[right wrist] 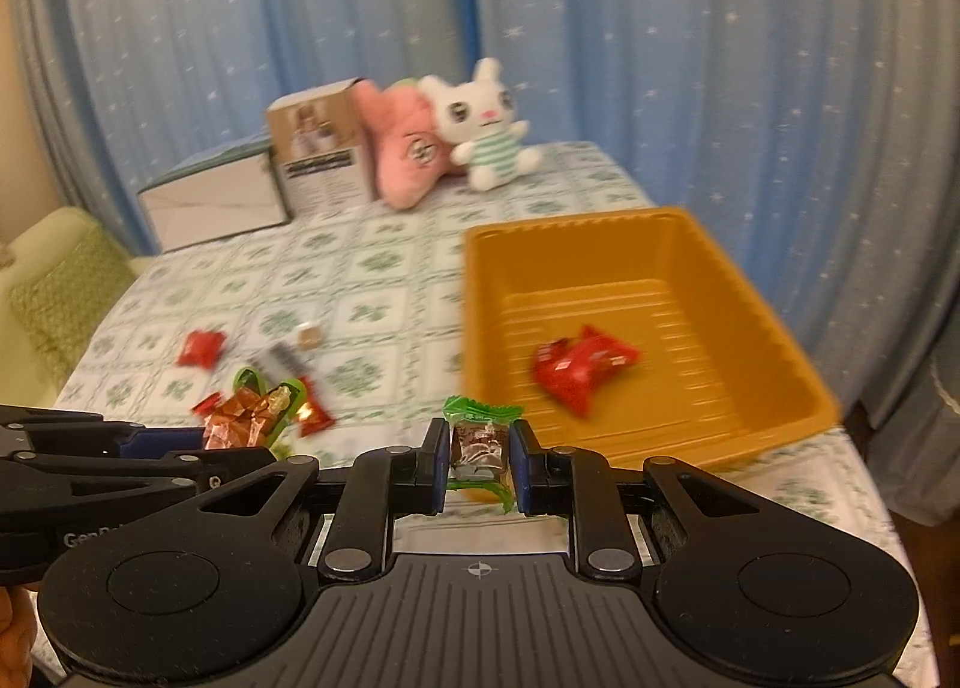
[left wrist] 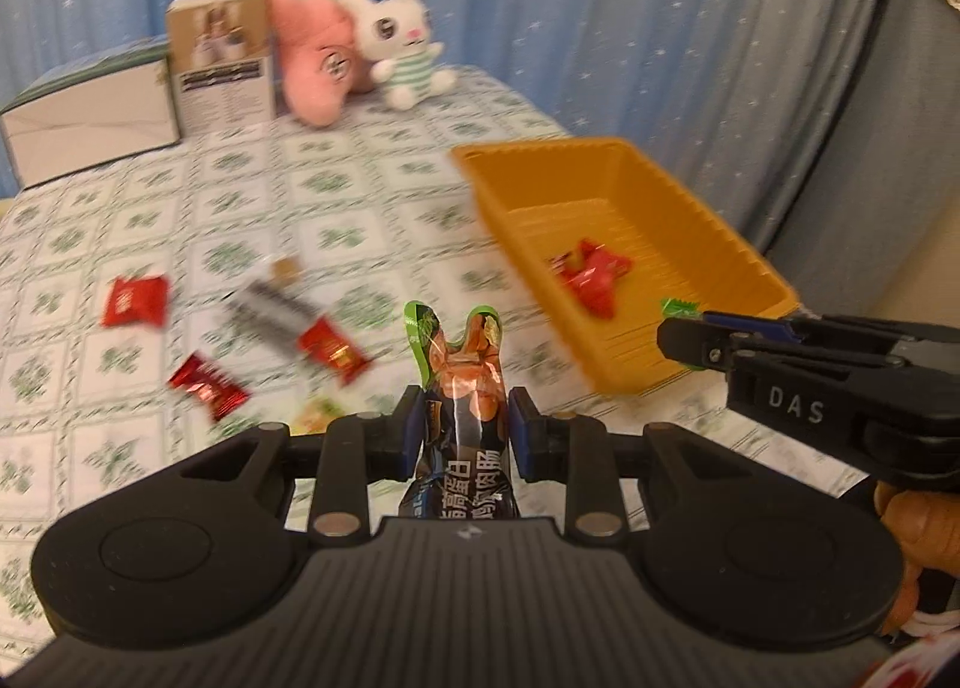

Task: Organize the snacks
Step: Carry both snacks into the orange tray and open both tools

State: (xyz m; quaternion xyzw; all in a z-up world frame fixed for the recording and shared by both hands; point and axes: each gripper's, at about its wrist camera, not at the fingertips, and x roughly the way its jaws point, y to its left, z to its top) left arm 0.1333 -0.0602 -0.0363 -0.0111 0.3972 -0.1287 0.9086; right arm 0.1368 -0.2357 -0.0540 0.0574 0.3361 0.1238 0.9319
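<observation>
Left wrist view, left claw [left wrist: 462,424] clamping sausage packet [left wrist: 465,388], right claw [right wrist: 480,448] pinching green-wrapped candy [right wrist: 480,439]

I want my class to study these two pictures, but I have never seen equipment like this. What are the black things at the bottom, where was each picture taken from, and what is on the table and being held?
No robot here: a person holds a two-fingered tool in each hand, each carrying a camera that looks along its fingers. One picture comes from the left tool, the other from the right. The left hand-held gripper is shut on a sausage snack packet. The right hand-held gripper is shut on a green-wrapped candy. On the tablecloth lie red candies, an orange tray holding red packets, boxes and two plush toys.
</observation>
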